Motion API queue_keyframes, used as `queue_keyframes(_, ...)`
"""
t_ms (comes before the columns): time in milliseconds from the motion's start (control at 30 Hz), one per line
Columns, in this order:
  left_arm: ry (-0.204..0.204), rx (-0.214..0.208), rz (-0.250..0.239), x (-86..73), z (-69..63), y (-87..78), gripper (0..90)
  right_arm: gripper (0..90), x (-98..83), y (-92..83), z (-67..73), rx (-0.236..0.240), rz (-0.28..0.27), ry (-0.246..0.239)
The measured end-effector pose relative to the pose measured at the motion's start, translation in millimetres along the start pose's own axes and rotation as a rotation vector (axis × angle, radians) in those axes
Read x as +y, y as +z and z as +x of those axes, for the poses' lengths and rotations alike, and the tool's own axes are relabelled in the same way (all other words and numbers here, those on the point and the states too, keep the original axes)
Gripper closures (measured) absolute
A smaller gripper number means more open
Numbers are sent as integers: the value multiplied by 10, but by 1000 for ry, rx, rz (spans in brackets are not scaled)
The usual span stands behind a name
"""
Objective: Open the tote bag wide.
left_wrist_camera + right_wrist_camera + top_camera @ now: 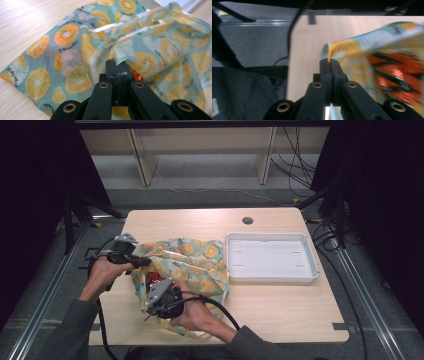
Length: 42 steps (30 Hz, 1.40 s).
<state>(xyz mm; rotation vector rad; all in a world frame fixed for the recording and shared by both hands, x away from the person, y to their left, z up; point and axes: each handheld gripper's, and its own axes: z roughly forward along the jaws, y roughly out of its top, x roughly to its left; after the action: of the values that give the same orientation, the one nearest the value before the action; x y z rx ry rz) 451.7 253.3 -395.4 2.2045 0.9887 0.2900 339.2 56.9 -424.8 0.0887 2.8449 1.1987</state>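
A cloth bag (197, 260) printed with orange slices on pale blue lies crumpled at the left of the table. My left gripper (145, 262) is at its left edge, and in the left gripper view its jaws (117, 65) are shut on a fold of the bag (155, 50). My right gripper (150, 309) is at the bag's near side, shut on a hem of the bag (352, 50) in the right gripper view (329, 60). A red and orange packet (397, 72) shows inside the bag's mouth (155, 279).
A shallow white tray (272, 276) stands to the right of the bag with nothing in it. A round cable hole (247, 220) is near the table's far edge. Bare wood (280, 315) lies in front of the tray. Black frame legs and cables surround the table.
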Motion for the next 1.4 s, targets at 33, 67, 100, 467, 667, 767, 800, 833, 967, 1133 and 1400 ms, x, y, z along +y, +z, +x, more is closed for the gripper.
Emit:
queue_keyframes(33,-3,9,3,8,19,25,899,900,4,50,29,3,12,-14)
queue_keyframes(67,-6,14,10,12,27,33,900,900,5,145,73,2,22,-27)
queue_keyframes(100,-9,19,8,9,42,49,899,900,-3,201,111,-1,43,-5)
queue_keyframes(467,-36,47,26,-174,219,142,899,754,-244,293,-40,44,75,95)
queue_keyframes(667,-44,59,1,-217,246,151,899,723,-374,-308,-366,-25,-23,189)
queue_keyframes(767,-46,58,12,-222,257,141,899,793,-539,-458,-564,-103,0,226)
queue_keyframes(800,-49,60,-8,-231,257,153,899,832,-595,-457,-627,-141,19,220)
queue_keyframes(833,-47,60,11,-229,259,143,899,859,-641,-450,-677,-163,64,214)
queue_keyframes(967,-52,63,14,-264,273,150,898,900,-787,-270,-820,-280,201,192)
queue_keyframes(1133,-3,64,27,-362,289,172,898,900,-867,-191,-1041,-407,242,203)
queue_keyframes(1400,32,90,81,-524,304,284,898,900,-983,-117,-1221,-419,253,239)
